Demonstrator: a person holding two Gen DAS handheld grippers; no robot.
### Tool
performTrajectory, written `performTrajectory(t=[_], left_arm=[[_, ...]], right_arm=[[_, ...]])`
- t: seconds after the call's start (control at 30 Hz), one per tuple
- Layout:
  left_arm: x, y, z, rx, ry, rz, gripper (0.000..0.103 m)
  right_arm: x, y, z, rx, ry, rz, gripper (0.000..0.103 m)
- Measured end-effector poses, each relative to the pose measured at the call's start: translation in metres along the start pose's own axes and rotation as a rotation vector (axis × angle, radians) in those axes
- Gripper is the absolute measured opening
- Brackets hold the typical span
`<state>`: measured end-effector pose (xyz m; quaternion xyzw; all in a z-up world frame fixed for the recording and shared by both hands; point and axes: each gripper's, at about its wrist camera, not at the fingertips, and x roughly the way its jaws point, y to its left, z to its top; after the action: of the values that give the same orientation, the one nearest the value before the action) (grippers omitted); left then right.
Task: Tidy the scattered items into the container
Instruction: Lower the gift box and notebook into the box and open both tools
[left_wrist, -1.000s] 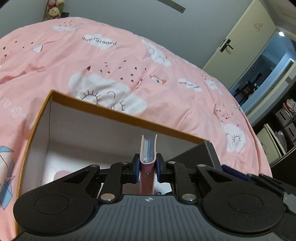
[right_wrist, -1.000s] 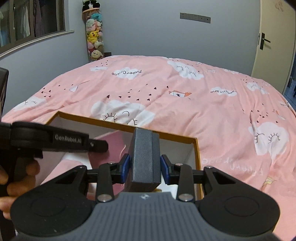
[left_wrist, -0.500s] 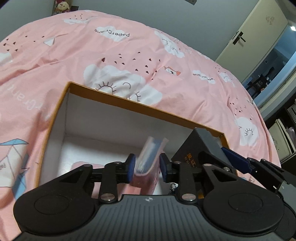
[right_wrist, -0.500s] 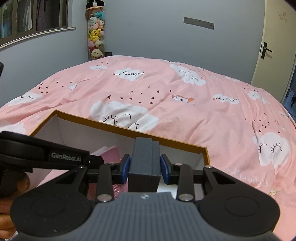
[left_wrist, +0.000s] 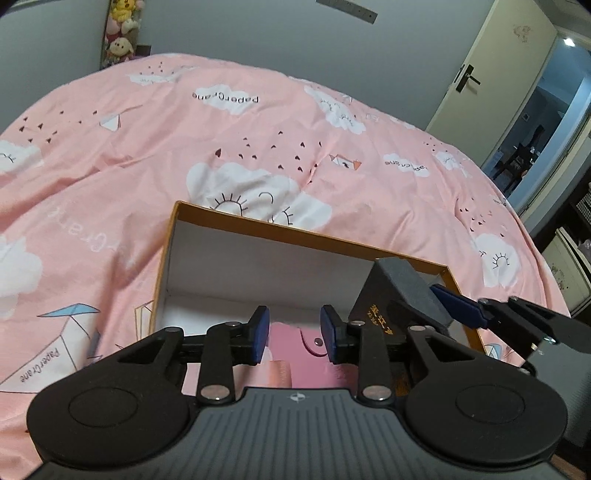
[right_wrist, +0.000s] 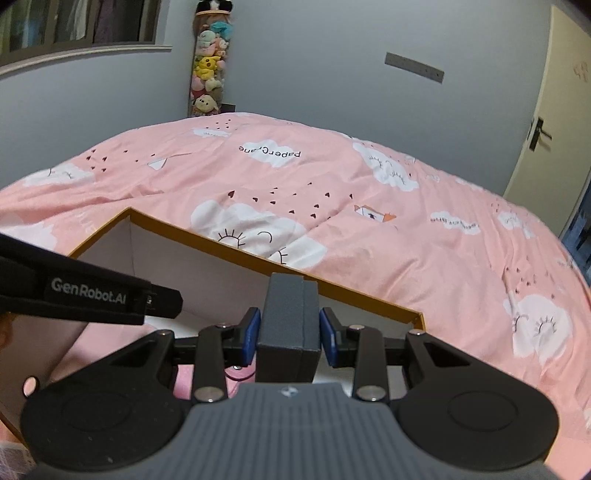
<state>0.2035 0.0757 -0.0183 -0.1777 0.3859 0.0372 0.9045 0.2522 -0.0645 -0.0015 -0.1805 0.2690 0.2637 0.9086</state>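
A second ago the left tool (left_wrist: 294, 334) pinched a pink notebook (left_wrist: 295, 350) upright between its blue pads; now its jaws stand apart with nothing between them, and the notebook lies flat on the floor of the box (left_wrist: 236, 266), low in the middle of the left wrist view, its snap tab facing up. The view has also pulled back, so more of the box's white inside and orange rim shows than before. The right tool (right_wrist: 290, 336) has changed little: as before, it grips a dark grey case (right_wrist: 288, 325) on both sides, held over the near right part of the box. In the left wrist view the same case (left_wrist: 402, 291) sits at the right of the frame, above the box's right corner, with small gold characters on its dark side, too small to read.

The bedspread (left_wrist: 184, 147) carries "PaperCrane" printed on white clouds, upside down in both views, and again on a paper-plane drawing at lower left of the left wrist view. A black strap (right_wrist: 92, 295) at the left of the right wrist view reads "GenRobot.AI".

The box's far wall runs slantwise across the middle of both views; its left wall and far corners are bare, and white floor shows beyond the notebook. The bed around the box lies open toward the grey wall, where plush toys (right_wrist: 208, 74) hang in a column. A door (left_wrist: 491, 74) stands ajar at upper right.
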Motion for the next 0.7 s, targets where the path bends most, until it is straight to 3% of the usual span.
performTrajectory(t=[0.43,0.7], left_arm=[[-0.018,0.002,-0.008,0.023,-0.033,0.056,0.035],[-0.027,0.004,-0.011,0.029,-0.048,0.057,0.035]], right_arm=[[0.018,0.028,-0.017,-0.127,0.070,0.004,0.038],[0.009,0.023,-0.017,-0.032,0.109,0.147,0.040]])
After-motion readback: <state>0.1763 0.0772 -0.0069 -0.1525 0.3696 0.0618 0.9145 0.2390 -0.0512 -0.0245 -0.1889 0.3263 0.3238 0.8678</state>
